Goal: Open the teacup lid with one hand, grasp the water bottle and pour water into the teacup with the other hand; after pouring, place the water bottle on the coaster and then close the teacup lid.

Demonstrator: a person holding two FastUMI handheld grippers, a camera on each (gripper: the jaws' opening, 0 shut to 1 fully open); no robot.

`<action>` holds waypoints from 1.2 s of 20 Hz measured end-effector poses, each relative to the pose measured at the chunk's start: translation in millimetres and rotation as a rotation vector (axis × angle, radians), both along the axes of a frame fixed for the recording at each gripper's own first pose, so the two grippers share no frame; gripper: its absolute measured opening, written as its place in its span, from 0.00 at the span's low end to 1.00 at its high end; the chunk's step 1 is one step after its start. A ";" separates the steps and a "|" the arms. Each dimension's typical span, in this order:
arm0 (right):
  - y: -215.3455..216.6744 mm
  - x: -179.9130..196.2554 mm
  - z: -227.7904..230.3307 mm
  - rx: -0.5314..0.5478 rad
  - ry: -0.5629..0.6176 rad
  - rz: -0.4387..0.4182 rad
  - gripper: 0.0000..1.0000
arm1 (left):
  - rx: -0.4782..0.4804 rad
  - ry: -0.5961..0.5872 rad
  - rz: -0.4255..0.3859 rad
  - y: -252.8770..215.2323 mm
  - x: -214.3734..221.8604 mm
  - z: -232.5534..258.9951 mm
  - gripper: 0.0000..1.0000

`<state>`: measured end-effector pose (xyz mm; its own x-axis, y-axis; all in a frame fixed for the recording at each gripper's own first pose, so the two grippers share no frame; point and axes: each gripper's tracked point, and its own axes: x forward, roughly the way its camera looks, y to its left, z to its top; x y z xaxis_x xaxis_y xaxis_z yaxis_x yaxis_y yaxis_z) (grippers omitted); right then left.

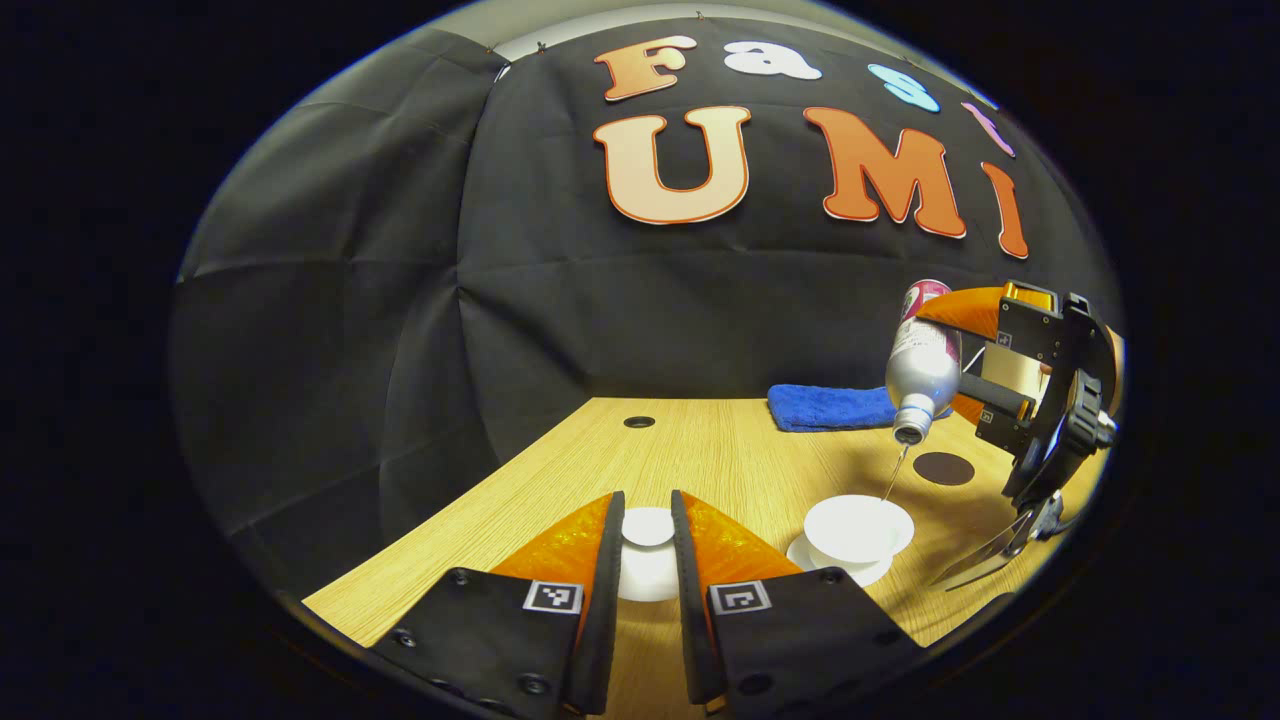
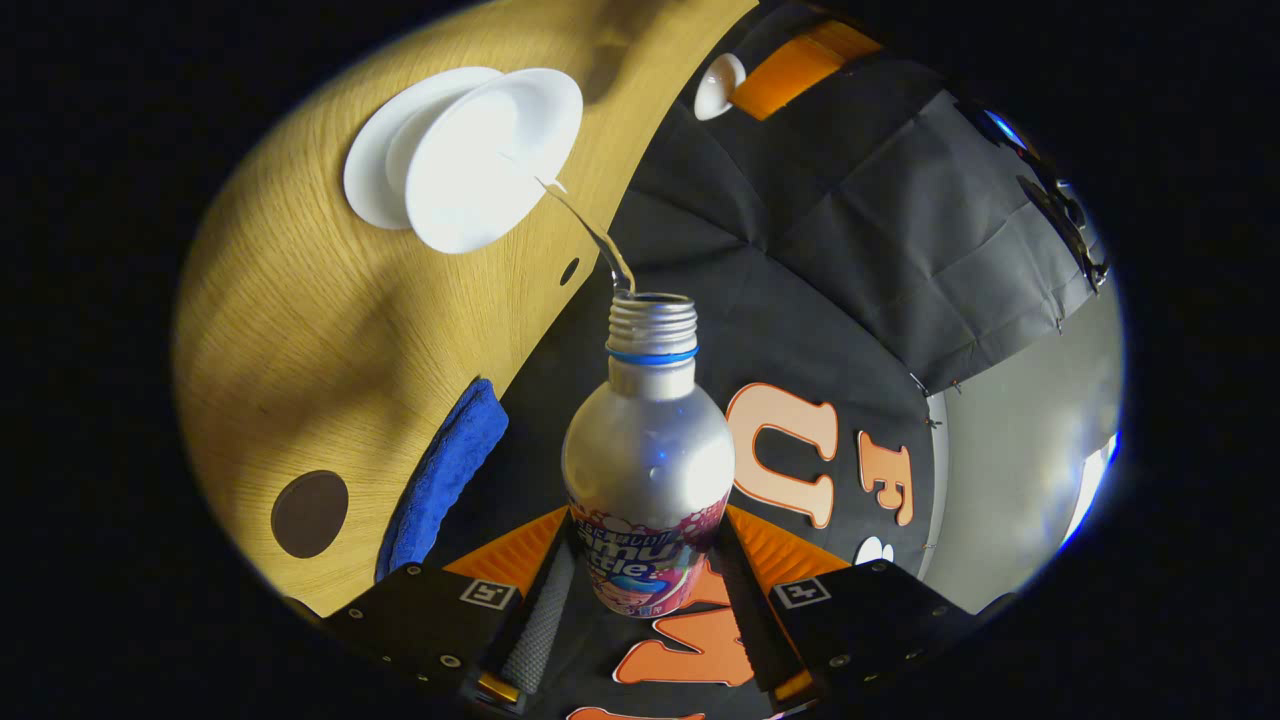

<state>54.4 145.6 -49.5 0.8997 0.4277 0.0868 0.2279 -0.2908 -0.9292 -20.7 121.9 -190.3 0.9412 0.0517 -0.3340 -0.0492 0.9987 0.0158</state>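
Bottle [image 2: 648, 470] is tipped over the cup [image 1: 858, 527] near the table's [image 1: 700, 450] right edge, pinched by my right gripper [image 2: 648, 590]. My left gripper [image 1: 647, 560] pinches the lid [image 1: 648, 527]. If I tip more, water [image 2: 590, 235] could splash past the rim.

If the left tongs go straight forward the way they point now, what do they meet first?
Probably nothing near: past the lid they hold, bare table runs to the black cloth wall. Depth is unclear.

Lid [image 1: 647, 545] partly hidden between the left tool's fingers [image 1: 600, 580], water bottle's base [image 2: 640, 590] cut off behind the right tool's fingers, teacup's fill level too small to tell
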 end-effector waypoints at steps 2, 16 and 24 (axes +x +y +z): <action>2.3 -2.2 -8.3 -0.014 0.012 0.013 0.78 | -0.003 0.002 0.000 0.2 -0.6 -0.1 0.32; 18.4 -13.6 -25.5 -0.069 0.015 0.069 0.78 | -0.022 -0.012 -0.012 -2.1 -1.1 3.1 0.32; 7.2 -9.3 -47.3 0.073 0.172 0.017 0.78 | -0.021 -0.045 -0.040 -13.9 -0.6 13.9 0.32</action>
